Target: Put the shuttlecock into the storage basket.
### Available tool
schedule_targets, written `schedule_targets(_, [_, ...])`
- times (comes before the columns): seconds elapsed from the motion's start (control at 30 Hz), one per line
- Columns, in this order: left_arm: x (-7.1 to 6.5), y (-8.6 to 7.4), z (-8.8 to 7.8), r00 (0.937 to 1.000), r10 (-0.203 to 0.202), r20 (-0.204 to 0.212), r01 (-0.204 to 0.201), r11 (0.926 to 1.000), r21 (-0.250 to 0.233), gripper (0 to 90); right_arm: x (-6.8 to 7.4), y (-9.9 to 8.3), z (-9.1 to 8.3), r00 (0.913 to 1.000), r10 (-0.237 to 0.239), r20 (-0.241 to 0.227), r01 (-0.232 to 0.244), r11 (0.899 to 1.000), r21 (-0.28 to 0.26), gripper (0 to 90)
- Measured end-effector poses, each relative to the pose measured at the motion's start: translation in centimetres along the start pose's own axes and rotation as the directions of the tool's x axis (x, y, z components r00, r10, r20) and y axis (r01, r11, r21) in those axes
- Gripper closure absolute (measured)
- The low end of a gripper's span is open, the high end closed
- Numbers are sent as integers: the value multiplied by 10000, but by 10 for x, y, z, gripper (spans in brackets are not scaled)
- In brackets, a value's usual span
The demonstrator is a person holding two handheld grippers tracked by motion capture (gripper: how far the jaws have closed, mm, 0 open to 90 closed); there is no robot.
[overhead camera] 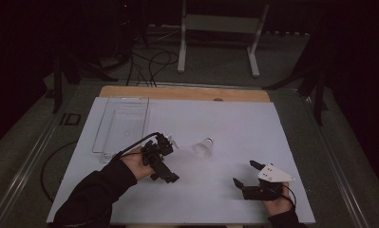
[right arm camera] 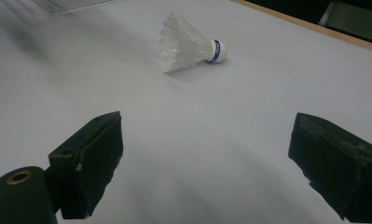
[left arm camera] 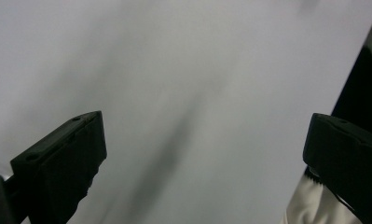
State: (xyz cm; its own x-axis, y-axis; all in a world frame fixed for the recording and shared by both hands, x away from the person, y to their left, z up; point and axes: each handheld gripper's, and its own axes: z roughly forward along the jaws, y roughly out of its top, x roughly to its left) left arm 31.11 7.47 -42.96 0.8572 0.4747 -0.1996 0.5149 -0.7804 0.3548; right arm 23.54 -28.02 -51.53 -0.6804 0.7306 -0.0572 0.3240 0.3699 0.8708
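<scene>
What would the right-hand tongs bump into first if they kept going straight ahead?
Probably the shuttlecock: it lies on its side ahead of the open right tongs, slightly left of centre, so they might just pass beside it.

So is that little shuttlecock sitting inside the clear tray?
No, the shuttlecock lies on its side on the bare white table, to the right of the clear tray.
</scene>
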Motion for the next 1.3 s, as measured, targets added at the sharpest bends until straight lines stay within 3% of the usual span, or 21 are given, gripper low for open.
schedule_targets(0.17, [-1,11,4,9999,-156,-2,156,9988,-454,1,0,0,0,10000,9,-19,-9,10000,-14,100])
schedule_targets(0.27, [0,17,4,9993,-223,-310,198,9967,-791,2,0,0,0,10000,44,-18,-44,10000,3,100])
schedule_targets(0.37, [3,22,7,9984,-195,-538,152,9968,-780,1,0,0,0,10000,14,-29,-14,10000,-9,100])
schedule_targets(0.5, [6,29,9,9979,-519,-376,479,9939,-997,1,0,0,0,10000,45,-36,-45,10000,6,100])
schedule_targets(0.73, [5,44,13,9979,-499,-414,440,9902,-1323,1,0,0,0,10000,35,-49,-35,10000,-4,100])
schedule_targets(0.8, [5,47,16,9982,-441,-412,385,9910,-1283,1,0,0,0,10000,43,-57,-43,10000,-7,100])
schedule_targets(0.9, [4,53,19,9964,-307,-788,209,9924,-1216,1,0,0,-1,10000,42,-62,-42,10000,-9,100])
schedule_targets(1.07, [7,61,24,9920,-472,-1172,354,9943,-1009,1,0,0,-1,10000,18,-70,-18,10000,-29,100])
schedule_targets(1.17, [8,63,27,9925,-429,-1148,312,9944,-1010,1,0,0,0,10000,29,-71,-29,10000,-18,100])
schedule_targets(1.27, [11,67,32,9934,-127,-1144,10,9948,-1020,1,0,0,0,10000,46,-84,-46,10000,-24,100])
schedule_targets(1.3, [11,68,33,9935,-231,-1113,116,9946,-1030,1,0,0,0,10000,33,-86,-33,10000,-32,100])
